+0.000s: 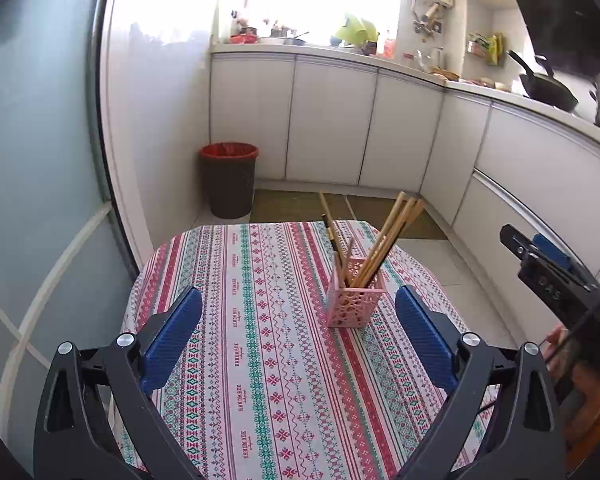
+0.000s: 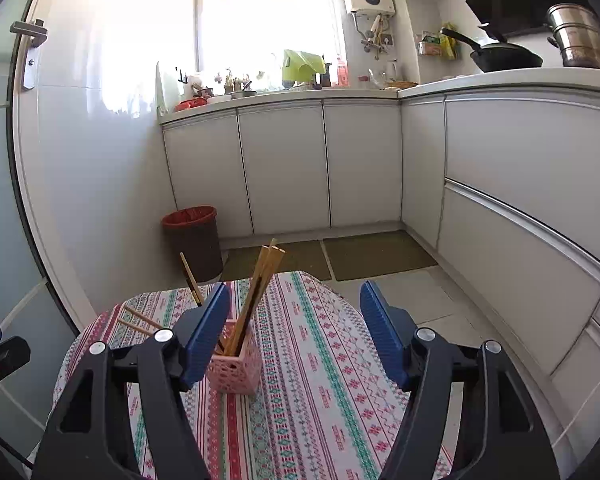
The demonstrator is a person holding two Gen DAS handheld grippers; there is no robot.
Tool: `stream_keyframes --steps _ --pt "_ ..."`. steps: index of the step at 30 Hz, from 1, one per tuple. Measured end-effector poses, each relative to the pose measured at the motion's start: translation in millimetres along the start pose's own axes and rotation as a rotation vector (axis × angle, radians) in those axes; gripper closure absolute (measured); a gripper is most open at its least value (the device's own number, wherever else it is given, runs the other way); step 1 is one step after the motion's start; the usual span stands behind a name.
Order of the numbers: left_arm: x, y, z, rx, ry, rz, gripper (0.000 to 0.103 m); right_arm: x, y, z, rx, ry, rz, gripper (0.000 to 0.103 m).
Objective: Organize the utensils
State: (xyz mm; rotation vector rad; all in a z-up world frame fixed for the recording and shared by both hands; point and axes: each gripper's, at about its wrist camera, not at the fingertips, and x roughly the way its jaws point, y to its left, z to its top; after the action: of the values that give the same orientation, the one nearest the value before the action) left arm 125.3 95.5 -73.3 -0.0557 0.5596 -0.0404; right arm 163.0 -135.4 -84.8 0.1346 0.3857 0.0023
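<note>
A pink lattice holder (image 1: 355,300) stands on the patterned tablecloth (image 1: 260,340) and holds several wooden chopsticks (image 1: 392,232) that lean outward. It also shows in the right wrist view (image 2: 236,372) with its chopsticks (image 2: 260,280). More chopsticks (image 2: 140,322) show to the left of the holder, partly behind my right gripper's left finger. My left gripper (image 1: 298,320) is open and empty, just short of the holder. My right gripper (image 2: 294,320) is open and empty above the table, with the holder near its left finger. The right gripper's body shows at the right edge of the left wrist view (image 1: 556,280).
A dark waste bin with a red liner (image 1: 228,180) stands on the floor beyond the table. White kitchen cabinets (image 2: 284,168) line the back and right. A black wok (image 2: 504,58) and a steel pot (image 2: 580,38) sit on the counter. A glass door (image 1: 40,160) is at left.
</note>
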Motion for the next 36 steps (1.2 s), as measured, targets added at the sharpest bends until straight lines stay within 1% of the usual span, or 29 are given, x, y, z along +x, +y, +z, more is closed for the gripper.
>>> stream_keyframes --steps 2,4,7,10,14,16,19,22,27,36 --pt "-6.3 -12.5 -1.4 0.029 -0.002 0.006 0.007 -12.9 -6.1 -1.8 -0.014 0.012 -0.004 0.034" --pt "-14.4 -24.4 -1.9 0.055 -0.011 0.011 0.007 -27.9 -9.1 -4.6 -0.029 0.025 -0.011 0.023" --pt "-26.1 -37.4 -4.2 0.081 -0.029 0.032 0.007 -48.8 -12.7 -10.4 -0.036 0.044 -0.013 0.02" --pt "-34.5 -44.7 -11.1 0.068 -0.024 0.048 0.007 -67.4 -14.6 -15.3 -0.05 0.059 -0.033 0.016" --pt "-42.7 -51.3 -19.1 0.037 -0.005 0.074 0.007 -84.8 -13.6 -21.3 -0.065 0.083 -0.09 0.015" --pt "-49.3 -54.8 -20.9 0.024 -0.008 0.081 0.007 -94.6 -11.7 -26.4 -0.075 0.095 -0.118 0.012" --pt "-56.5 -62.4 -23.1 0.042 -0.005 0.08 0.007 -105.7 -8.9 -31.8 -0.103 0.104 -0.161 0.011" --pt "-58.7 -66.8 -24.4 0.067 0.0 0.093 0.007 -109.3 -11.5 -32.3 -0.089 0.122 -0.165 0.011" --pt "-59.6 -62.2 -23.1 0.043 0.006 0.094 0.007 -113.6 -17.2 -32.7 -0.055 0.139 -0.174 0.011" --pt "-61.7 -66.2 -24.2 0.054 0.005 0.081 0.007 -116.9 -20.0 -29.2 -0.041 0.143 -0.175 0.011"
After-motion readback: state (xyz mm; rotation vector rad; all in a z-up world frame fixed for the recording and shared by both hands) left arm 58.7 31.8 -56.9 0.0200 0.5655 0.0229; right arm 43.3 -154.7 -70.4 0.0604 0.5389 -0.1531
